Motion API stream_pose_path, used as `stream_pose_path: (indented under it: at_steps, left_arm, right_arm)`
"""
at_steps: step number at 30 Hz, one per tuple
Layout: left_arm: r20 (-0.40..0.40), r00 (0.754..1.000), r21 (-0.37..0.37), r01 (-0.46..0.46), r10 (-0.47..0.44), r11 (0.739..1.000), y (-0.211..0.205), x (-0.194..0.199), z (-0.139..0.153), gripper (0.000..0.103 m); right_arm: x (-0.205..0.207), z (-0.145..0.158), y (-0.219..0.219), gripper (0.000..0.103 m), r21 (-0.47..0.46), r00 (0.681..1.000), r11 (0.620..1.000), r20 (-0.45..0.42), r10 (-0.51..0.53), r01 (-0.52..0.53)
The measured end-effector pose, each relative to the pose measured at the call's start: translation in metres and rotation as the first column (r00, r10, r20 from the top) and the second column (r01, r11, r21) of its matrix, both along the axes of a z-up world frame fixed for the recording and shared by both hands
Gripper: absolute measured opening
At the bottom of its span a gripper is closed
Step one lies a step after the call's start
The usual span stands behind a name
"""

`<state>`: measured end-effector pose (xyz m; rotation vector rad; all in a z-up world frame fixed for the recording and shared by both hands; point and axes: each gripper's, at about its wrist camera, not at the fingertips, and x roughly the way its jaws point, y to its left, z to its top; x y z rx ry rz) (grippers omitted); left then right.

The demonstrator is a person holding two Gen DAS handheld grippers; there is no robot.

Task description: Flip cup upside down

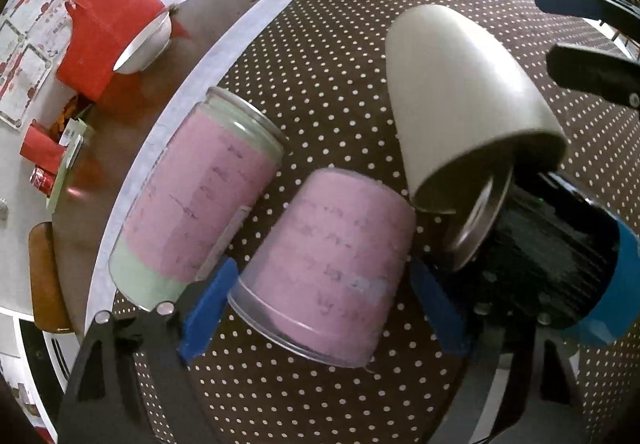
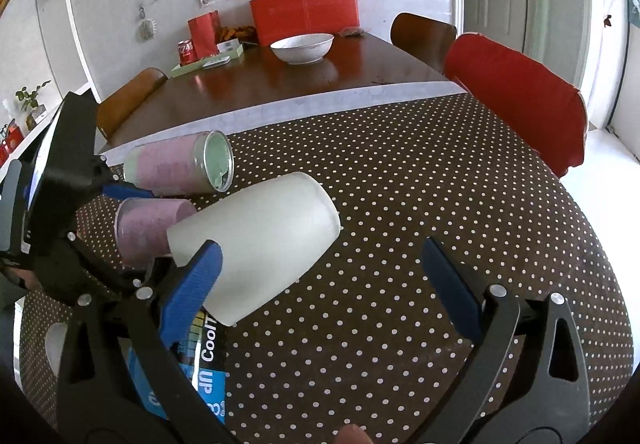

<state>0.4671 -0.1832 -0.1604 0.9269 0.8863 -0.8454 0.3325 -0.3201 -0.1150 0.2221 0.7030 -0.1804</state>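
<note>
The worktop [image 2: 400, 203] is covered with a brown cloth with white dots, and beyond its pale edge stands a dark wooden table [image 2: 280, 83] with a white bowl [image 2: 302, 47], a red box [image 2: 304, 13] and a red soda can [image 2: 186, 52] on it. A red chair [image 2: 516, 99] stands at the right of the worktop.

Near the far edge of the worktop a tall pink and green can [image 1: 200, 199] lies on its side, its open end showing a green inside in the right wrist view. Just beside it a white cup [image 2: 260, 244] is tilted, bottom up and away, its mouth resting over the end of a black and blue can [image 1: 560, 264] that lies on the cloth.

A pink cup [image 1: 332, 268] stands upside down on the cloth, rim down, between the blue fingers of the left tool [image 1: 320, 308]; its jaws sit close on either side of the cup, but I cannot tell whether they press it.

The right tool [image 2: 328, 296] is released, jaws spread wide, its left finger touching the side of the white cup.
</note>
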Motion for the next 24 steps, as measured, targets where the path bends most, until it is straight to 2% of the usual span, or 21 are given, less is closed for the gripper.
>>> stream_pose_path:
  at_steps: [3, 5, 13, 24]
  left_arm:
    - [0.008, 1.000, -0.010, 0.002, -0.002, 1.000, 0.000, 0.000, 0.004, 0.086]
    - [0.001, 1.000, -0.014, 0.004, -0.004, 1.000, 0.000, 0.000, 0.005, 0.080]
    - [0.004, 1.000, -0.041, -0.021, 0.021, 0.999, 0.004, -0.001, 0.008, 0.078]
    - [0.018, 0.990, -0.122, -0.140, 0.143, 0.983, 0.033, -0.001, 0.028, 0.076]
  right_arm:
    - [0.000, -0.001, 0.000, 0.097, 0.001, 1.000, 1.000, -0.002, 0.002, -0.002]
    - [0.000, -0.001, 0.001, 0.097, 0.002, 1.000, 1.000, -0.003, 0.004, -0.004]
    - [-0.001, -0.002, 0.001, 0.097, 0.010, 1.000, 1.000, -0.006, 0.004, -0.004]
    - [-0.012, 0.005, 0.007, 0.097, 0.012, 1.000, 1.000, 0.004, 0.012, -0.012]
